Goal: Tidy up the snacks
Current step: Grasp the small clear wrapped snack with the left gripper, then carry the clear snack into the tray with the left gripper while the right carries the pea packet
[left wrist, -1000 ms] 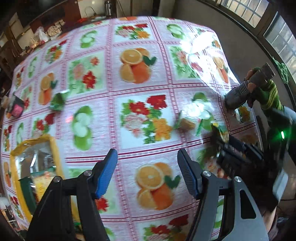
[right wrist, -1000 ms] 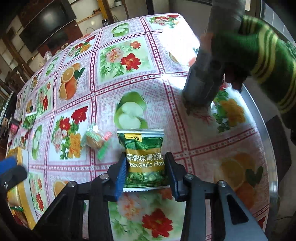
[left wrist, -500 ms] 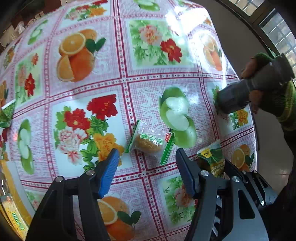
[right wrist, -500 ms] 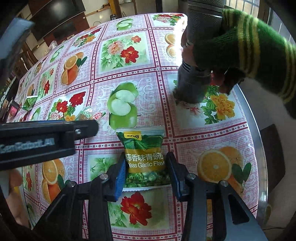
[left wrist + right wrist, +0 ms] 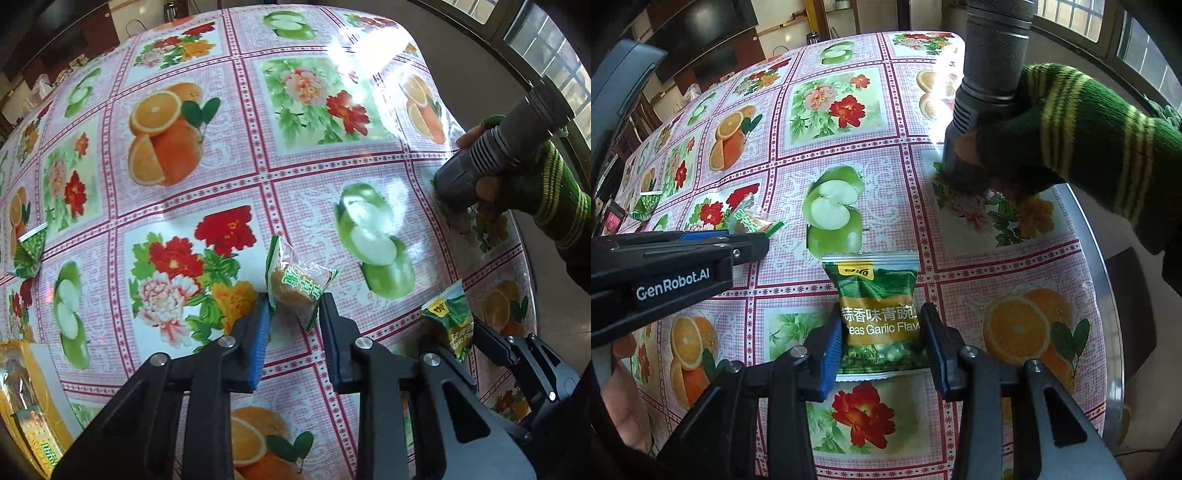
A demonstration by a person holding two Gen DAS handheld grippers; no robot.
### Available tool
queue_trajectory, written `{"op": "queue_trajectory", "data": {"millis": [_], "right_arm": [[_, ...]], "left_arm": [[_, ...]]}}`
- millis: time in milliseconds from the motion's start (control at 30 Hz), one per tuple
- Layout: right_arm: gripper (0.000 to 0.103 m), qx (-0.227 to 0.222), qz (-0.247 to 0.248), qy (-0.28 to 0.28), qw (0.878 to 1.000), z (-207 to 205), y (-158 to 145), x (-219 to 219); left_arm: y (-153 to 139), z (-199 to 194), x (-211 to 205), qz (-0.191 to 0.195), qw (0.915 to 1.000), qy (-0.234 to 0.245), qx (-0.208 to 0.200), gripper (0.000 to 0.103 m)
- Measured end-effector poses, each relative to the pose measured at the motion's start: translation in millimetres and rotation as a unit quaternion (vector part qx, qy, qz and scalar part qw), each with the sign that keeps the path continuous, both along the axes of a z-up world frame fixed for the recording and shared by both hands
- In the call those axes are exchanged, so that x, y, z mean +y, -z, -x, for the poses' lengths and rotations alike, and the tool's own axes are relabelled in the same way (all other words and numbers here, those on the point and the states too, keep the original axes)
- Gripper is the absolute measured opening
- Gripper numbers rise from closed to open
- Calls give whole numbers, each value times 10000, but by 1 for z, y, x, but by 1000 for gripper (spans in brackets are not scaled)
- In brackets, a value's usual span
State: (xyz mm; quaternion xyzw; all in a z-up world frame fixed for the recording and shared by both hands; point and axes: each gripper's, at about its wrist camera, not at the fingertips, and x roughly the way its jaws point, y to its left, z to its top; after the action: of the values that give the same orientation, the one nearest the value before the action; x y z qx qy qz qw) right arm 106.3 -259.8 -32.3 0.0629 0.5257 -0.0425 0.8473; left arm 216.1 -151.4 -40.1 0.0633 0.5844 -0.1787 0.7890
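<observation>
My left gripper (image 5: 295, 317) has closed around a small clear packet with a brown cake and green print (image 5: 297, 286) on the floral tablecloth; both pads touch its sides. It also shows in the right wrist view (image 5: 748, 221). My right gripper (image 5: 882, 332) is shut on a green bag of garlic peas (image 5: 877, 310), also seen in the left wrist view (image 5: 448, 319). A yellow box with snacks (image 5: 22, 391) sits at the lower left. Another green packet (image 5: 29, 251) lies at the left.
A hand in a green striped glove holds a dark flashlight (image 5: 502, 144) on the table's right side, lens down (image 5: 986, 85). The table's metal edge (image 5: 1108, 317) runs along the right. A dark item (image 5: 611, 218) lies far left.
My left gripper moved right and forward to the cake packet and its jaws closed onto it. My right gripper stayed shut on the pea bag, shifting slightly.
</observation>
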Motion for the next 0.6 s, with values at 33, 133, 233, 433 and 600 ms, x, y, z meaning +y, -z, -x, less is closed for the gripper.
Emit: {"op": "queue_trajectory", "data": {"millis": [33, 133, 233, 433, 600], "right_arm": [[40, 11, -2, -3, 10000, 1, 0, 1], [40, 42, 11, -46, 10000, 9, -2, 6], [40, 37, -31, -81, 10000, 18, -1, 16], [40, 10, -94, -125, 9999, 49, -2, 31], [40, -74, -51, -259, 9996, 88, -1, 52]], "left_arm": [[-2, 2, 4, 2, 10000, -29, -2, 28], [-3, 15, 15, -34, 10000, -80, 3, 28], [-3, 34, 26, -76, 9999, -102, 38, 28], [-3, 83, 57, -126, 9997, -175, 146, 28], [-6, 137, 86, -71, 9997, -125, 181, 29]]}}
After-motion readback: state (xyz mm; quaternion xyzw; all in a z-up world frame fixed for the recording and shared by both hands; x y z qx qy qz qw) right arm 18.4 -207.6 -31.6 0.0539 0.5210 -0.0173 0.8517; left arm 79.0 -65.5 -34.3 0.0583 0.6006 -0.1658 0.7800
